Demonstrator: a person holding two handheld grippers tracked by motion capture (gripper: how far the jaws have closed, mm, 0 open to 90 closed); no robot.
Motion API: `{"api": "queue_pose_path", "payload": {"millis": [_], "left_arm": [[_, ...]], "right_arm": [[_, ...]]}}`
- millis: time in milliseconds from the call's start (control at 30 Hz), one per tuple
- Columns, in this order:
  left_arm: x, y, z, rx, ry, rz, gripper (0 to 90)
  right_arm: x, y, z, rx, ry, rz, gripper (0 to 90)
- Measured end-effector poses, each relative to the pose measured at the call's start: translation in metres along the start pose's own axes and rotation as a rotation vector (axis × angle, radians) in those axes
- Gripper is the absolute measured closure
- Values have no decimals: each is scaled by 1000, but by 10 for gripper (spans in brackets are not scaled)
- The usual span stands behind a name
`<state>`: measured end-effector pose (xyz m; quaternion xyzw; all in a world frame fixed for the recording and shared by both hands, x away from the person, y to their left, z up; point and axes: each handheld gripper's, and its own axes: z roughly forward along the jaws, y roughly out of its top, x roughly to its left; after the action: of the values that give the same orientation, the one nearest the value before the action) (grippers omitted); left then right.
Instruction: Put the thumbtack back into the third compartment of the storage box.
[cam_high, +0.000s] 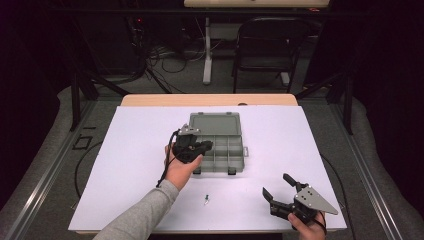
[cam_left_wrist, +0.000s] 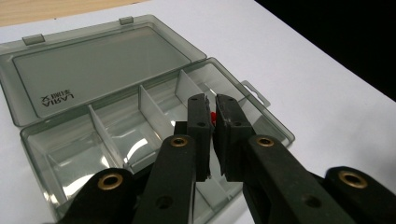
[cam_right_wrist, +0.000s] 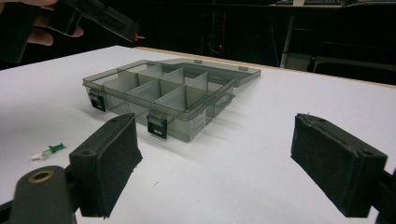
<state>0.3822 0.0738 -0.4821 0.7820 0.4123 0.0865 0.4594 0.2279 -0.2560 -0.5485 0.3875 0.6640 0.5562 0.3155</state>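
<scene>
Left tongs nearly closed, perhaps pinching something; right tongs spread wide

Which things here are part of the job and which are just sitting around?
In the job, it seems: open compartment box; small red pin pinched in the left gripper; pins on the table; right gripper, open.

Lying about: folding chair; floor cables.

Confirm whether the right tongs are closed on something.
No: the right tongs stand wide apart over bare white table, with nothing between them, short of the open organizer box.
</scene>
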Motion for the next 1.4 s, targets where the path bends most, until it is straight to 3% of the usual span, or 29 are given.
{"api": "queue_pose_path", "payload": {"millis": [567, 967, 1133, 1267, 1333, 1400], "left_arm": [[6, 6, 48, 54, 59, -16, 848], [10, 0, 63, 86, 79, -5, 845], [8, -1, 65, 81, 78, 17, 828], [8, -1, 65, 75, 75, 34, 745], [9, -1, 63, 67, 72, 38, 595], [9, -1, 60, 50, 67, 41, 563]], "right_arm": [[0, 0, 0, 5, 5, 5, 145], [0, -1, 0, 6, 12, 3, 145], [0, 0, 0, 8, 14, 4, 145], [0, 0, 0, 6, 16, 4, 145], [0, 0, 0, 5, 13, 0, 145], [0, -1, 0, 7, 15, -6, 145]]}}
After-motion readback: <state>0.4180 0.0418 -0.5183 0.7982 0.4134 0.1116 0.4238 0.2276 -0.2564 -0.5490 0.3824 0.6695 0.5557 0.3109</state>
